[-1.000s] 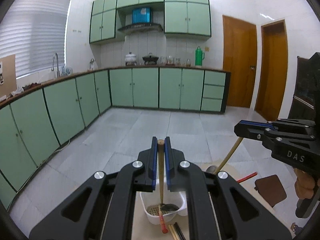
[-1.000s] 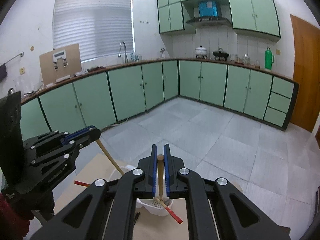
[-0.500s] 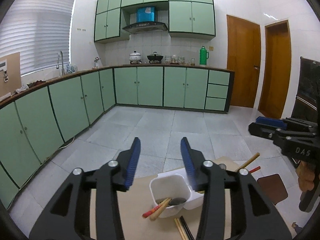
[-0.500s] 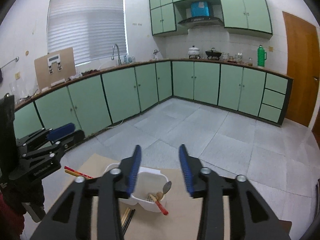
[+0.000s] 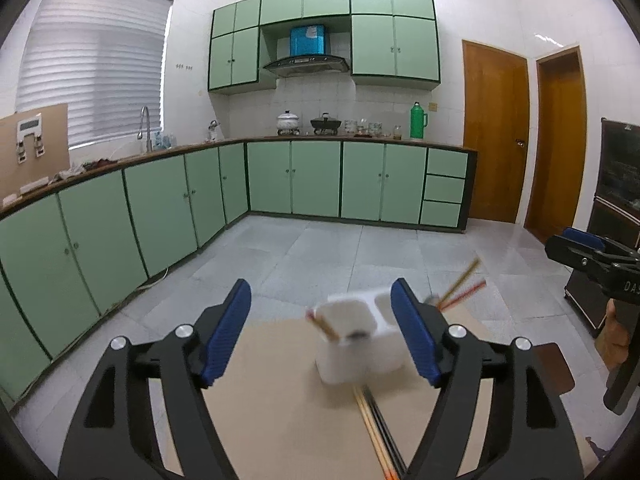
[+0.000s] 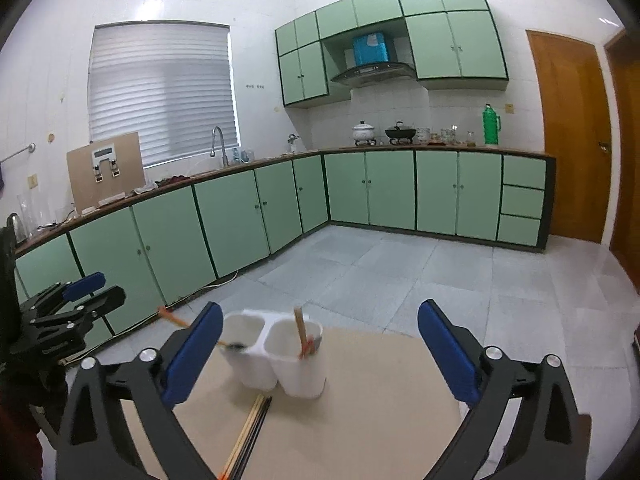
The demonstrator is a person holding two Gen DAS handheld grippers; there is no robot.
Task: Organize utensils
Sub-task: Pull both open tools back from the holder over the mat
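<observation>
A white two-cup utensil holder [image 5: 354,340] [image 6: 280,354] stands on the tan table [image 5: 280,420] [image 6: 380,400]. Each cup holds wooden- and red-handled utensils [image 6: 301,334] that lean out over the rim [image 5: 460,282]. Several chopsticks [image 5: 378,434] [image 6: 248,432] lie on the table in front of the holder. My left gripper [image 5: 320,334] is open and empty, a little short of the holder. My right gripper [image 6: 318,350] is open and empty, also short of the holder. Each gripper shows at the edge of the other's view [image 5: 592,256] [image 6: 76,300].
The table edge lies just past the holder, with grey floor tiles [image 5: 340,248] beyond. Green cabinets [image 6: 240,216] line the far walls. A brown stool [image 5: 554,364] stands to the right of the table.
Both grippers let go of the wooden-handled utensils over the holder, opened wide and drew back. The utensils now stand in the cups.
</observation>
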